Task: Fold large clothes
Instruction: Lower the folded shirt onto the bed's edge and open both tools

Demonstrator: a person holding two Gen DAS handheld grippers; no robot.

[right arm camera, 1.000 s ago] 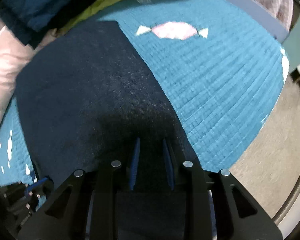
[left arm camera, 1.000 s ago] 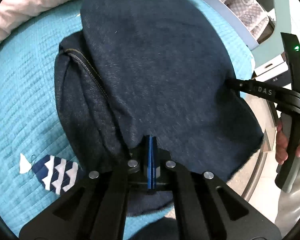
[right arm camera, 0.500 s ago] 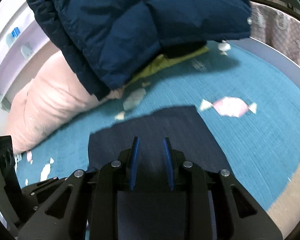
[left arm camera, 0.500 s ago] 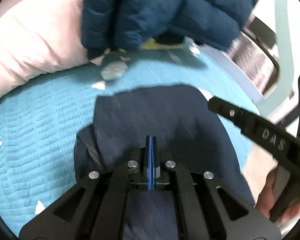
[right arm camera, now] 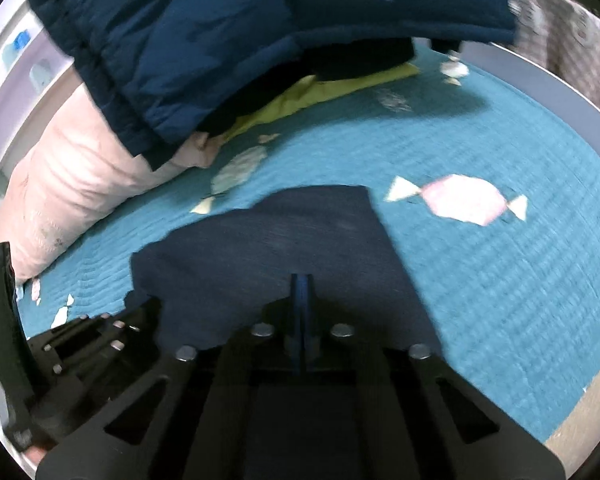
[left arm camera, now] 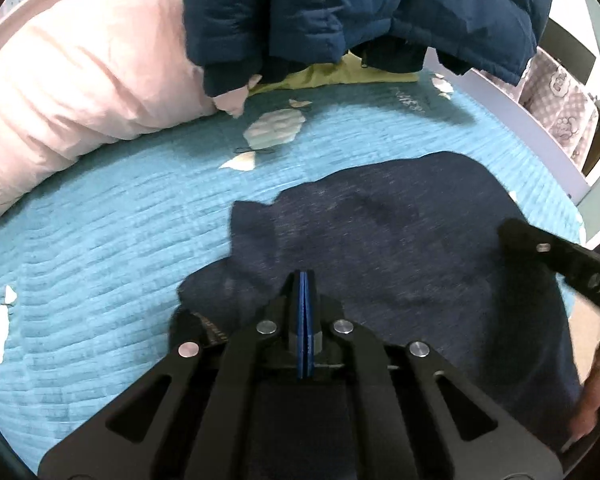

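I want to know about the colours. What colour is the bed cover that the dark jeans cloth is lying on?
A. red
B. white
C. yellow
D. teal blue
D: the dark denim garment lies on a quilted teal blue cover, which shows all around it in both wrist views, with candy shapes printed on it.

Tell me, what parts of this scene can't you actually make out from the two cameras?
- Near edge of the dark denim garment: hidden under the left gripper and the right gripper in both wrist views.
- Puffy navy jacket: cut off by the top edge, so its type stays unclear.
- Yellow-green cloth: mostly buried under the jacket.
- Right wrist view: motion blur smears the candy print.
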